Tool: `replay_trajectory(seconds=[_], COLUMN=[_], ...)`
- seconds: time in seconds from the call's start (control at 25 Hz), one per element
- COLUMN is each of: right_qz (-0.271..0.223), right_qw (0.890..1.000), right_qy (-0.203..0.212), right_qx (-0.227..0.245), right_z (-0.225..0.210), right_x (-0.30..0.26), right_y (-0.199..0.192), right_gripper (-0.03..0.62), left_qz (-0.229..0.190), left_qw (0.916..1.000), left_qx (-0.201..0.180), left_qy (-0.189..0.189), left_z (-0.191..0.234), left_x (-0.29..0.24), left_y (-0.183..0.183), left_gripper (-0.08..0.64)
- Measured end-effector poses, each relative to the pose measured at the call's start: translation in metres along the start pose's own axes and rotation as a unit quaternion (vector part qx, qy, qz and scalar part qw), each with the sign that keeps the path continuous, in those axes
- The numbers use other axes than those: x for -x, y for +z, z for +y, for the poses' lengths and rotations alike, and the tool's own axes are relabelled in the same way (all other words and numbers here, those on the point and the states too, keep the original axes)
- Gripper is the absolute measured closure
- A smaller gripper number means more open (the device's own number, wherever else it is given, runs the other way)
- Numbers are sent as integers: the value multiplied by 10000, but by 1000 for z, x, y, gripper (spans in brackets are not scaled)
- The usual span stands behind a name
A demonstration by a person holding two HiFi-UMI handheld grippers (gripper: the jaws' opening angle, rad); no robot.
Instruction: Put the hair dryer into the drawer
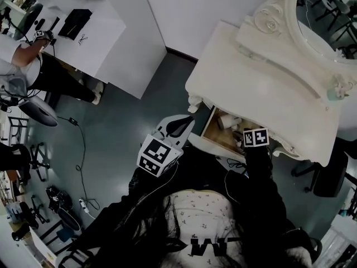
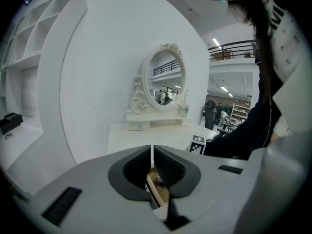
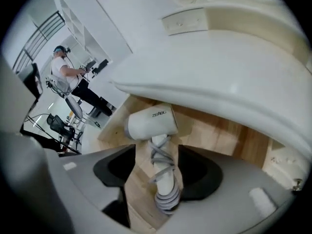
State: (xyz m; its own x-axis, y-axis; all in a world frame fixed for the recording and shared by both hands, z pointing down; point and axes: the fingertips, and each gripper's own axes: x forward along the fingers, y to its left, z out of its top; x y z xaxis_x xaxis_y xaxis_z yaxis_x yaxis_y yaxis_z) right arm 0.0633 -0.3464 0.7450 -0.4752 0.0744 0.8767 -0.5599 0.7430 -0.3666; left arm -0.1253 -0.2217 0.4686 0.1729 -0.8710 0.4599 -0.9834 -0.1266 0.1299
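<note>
The white hair dryer [image 3: 151, 123] lies on the wooden bottom of the open drawer [image 3: 214, 135], its grey cord wound round the handle. My right gripper [image 3: 157, 165] hangs over it, open; the handle sits between the jaws without touching either pad. In the head view the hair dryer [image 1: 227, 120] shows inside the drawer [image 1: 215, 135], under the right gripper [image 1: 254, 137]. My left gripper [image 1: 179, 126] is in front of the drawer's left corner. Its jaws are shut with nothing in them [image 2: 152, 167], and a strip of the drawer [image 2: 158, 186] shows below them.
The white dressing table [image 1: 262, 88] with its oval mirror [image 1: 323, 10] overhangs the drawer. A black chair [image 1: 329, 175] stands at the right. Another person [image 1: 33, 66] sits at a desk far left, with cables and stands [image 1: 56, 200] on the floor.
</note>
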Motion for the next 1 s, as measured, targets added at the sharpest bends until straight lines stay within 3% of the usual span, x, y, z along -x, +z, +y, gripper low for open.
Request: replay_trajectory(seconds=[0.16,0.32,0.44,0.6,1.0], right_qz=[-578,-1390,-2158,-2980,-4084], right_qw=[9978,9888,9728,9496,9063], right_qy=[115,282,565,520,279], right_qx=[-298,-465,-618,-822,-1051], right_z=[8,26,54,82,135], right_x=[30,68,102,143,194], right_y=[10,26,47,57,56], right_gripper=[314,314,316,318,319], left_qz=[-13,1,10,-9,35], left_qw=[9998,9992,9983,9941,9725], left_qx=[-75,-155,-223,-433,-976], left_qy=[-166,-362,-534,-994,-2112], left_z=[-2,-5,-8,-21,-53], left_x=[-5,-9,-14,-26,-45], left_y=[4,6,10,17,21], left_gripper=[558,558,558,558,558])
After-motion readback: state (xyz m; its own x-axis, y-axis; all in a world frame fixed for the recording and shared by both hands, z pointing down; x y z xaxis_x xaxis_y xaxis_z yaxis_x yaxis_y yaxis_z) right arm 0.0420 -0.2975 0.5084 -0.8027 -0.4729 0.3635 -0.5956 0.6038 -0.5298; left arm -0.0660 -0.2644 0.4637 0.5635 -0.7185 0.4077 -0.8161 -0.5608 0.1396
